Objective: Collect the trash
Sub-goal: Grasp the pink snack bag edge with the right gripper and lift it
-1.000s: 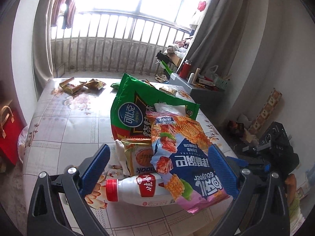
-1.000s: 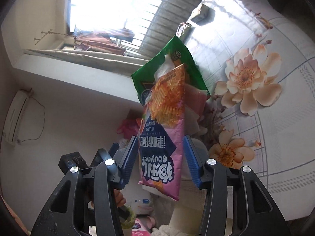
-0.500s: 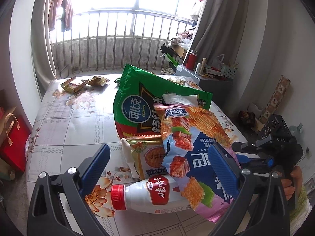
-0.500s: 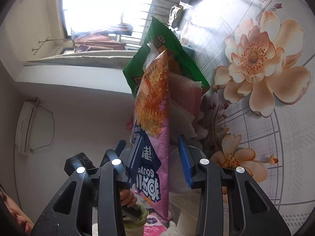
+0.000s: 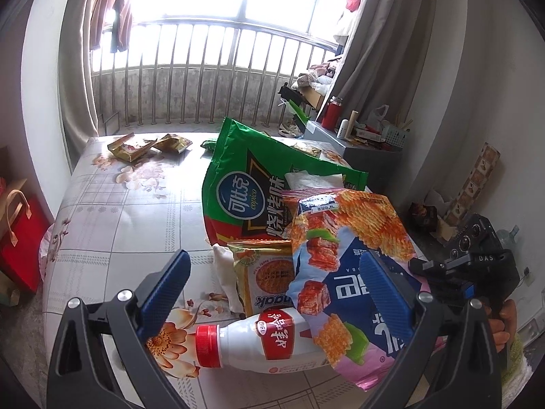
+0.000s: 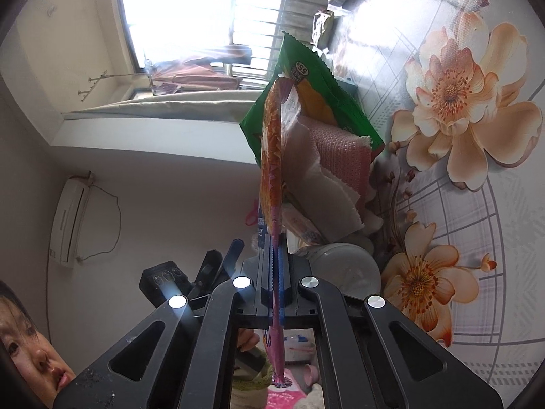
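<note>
Closed now, right gripper (image 6: 276, 266) pinches pink chip bag (image 5: 354, 272), edge-on, pointing windowward.

A lived-in home bedroom: a bed (image 5: 102, 211) under a floral sheet fills the middle, grey curtains (image 5: 385, 41) hang at 1 o'clock beside a barred window (image 5: 211, 81), and a wall air conditioner (image 6: 69, 218) shows in the right wrist view.

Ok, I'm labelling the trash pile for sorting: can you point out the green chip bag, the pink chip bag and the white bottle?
green chip bag (image 5: 253, 184): left wrist view, on its printed front face.
pink chip bag (image 5: 344, 259): left wrist view, on its front middle.
white bottle (image 5: 238, 346): left wrist view, on its body beside the red cap.
</note>
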The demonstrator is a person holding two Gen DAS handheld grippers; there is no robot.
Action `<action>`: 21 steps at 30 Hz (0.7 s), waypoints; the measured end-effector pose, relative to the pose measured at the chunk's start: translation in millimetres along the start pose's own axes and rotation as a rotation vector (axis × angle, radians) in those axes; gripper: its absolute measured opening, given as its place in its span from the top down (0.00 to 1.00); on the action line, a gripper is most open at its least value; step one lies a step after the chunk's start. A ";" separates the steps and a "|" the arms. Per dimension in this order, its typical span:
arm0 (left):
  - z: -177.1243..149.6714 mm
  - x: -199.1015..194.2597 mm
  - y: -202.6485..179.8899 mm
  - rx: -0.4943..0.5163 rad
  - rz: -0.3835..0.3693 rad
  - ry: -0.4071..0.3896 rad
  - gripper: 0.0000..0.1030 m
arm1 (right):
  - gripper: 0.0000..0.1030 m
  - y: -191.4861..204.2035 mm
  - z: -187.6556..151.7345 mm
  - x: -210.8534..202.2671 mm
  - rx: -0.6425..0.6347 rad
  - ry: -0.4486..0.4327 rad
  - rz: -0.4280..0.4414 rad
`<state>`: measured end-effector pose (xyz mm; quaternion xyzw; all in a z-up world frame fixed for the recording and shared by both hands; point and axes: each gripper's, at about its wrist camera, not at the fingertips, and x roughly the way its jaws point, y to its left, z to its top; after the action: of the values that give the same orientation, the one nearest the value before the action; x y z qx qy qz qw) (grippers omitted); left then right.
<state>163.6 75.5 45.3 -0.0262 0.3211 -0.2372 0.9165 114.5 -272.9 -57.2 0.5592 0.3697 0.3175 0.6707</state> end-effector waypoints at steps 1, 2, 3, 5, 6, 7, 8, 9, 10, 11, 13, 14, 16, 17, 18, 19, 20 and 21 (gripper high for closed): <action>0.0 -1.3 1.4 -0.007 0.000 -0.003 0.06 | 1.00 -0.6 -1.0 -3.0 0.003 -0.004 0.009; -0.2 -2.0 2.9 -0.014 -0.001 -0.005 0.06 | 1.00 -0.8 -1.2 -5.4 0.006 -0.008 0.018; -0.4 -2.4 5.1 -0.023 -0.002 -0.004 0.06 | 1.00 -1.0 -1.6 -8.5 0.008 -0.014 0.027; -0.8 -2.5 9.6 -0.045 -0.007 0.000 0.06 | 1.00 -0.8 -2.5 -15.9 0.018 -0.018 0.013; -0.7 -2.6 11.6 -0.055 -0.013 0.002 0.06 | 1.00 -1.6 -3.5 -20.1 0.018 -0.026 0.019; -0.5 -2.5 13.8 -0.067 -0.020 0.004 0.06 | 1.00 -1.8 -4.7 -24.1 0.018 -0.034 0.024; 0.0 -2.2 15.5 -0.077 -0.027 0.005 0.06 | 1.00 -1.4 -5.3 -29.2 0.017 -0.046 0.028; 0.3 -2.0 17.1 -0.086 -0.037 0.005 0.06 | 1.00 -2.0 -6.2 -33.1 0.015 -0.056 0.029; 0.7 -1.6 18.4 -0.094 -0.051 0.005 0.09 | 1.00 -2.0 -8.1 -38.1 0.013 -0.067 0.029; 1.2 -0.5 19.6 -0.102 -0.066 0.007 0.11 | 1.00 -2.2 -8.6 -42.9 0.011 -0.078 0.028; 2.2 3.8 22.2 -0.122 -0.095 0.020 0.16 | 1.00 -3.0 -10.0 -52.6 0.010 -0.101 0.023; 2.4 6.8 23.9 -0.136 -0.110 0.030 0.18 | 1.00 -4.0 -11.5 -57.6 0.010 -0.113 0.019; 2.6 14.5 28.5 -0.171 -0.140 0.051 0.23 | 1.00 -6.5 -13.3 -66.9 0.015 -0.138 0.012; 2.5 18.7 30.8 -0.190 -0.151 0.063 0.27 | 1.00 -9.1 -14.5 -72.3 0.021 -0.151 0.010; 2.9 22.2 33.6 -0.210 -0.161 0.075 0.28 | 1.00 -11.9 -16.3 -76.9 0.028 -0.162 0.010; 3.0 26.3 36.8 -0.235 -0.179 0.085 0.29 | 1.00 -13.9 -16.3 -79.7 0.035 -0.174 0.012; 3.1 30.1 39.6 -0.255 -0.195 0.096 0.31 | 1.00 -17.3 -17.8 -84.5 0.044 -0.187 0.013; 3.1 33.6 41.9 -0.273 -0.208 0.106 0.32 | 1.00 -21.9 -18.9 -90.3 0.051 -0.197 0.016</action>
<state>205.9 97.1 20.0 -0.1711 0.3936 -0.2857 0.8568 51.3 -342.7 -67.9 0.6076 0.3055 0.2567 0.6867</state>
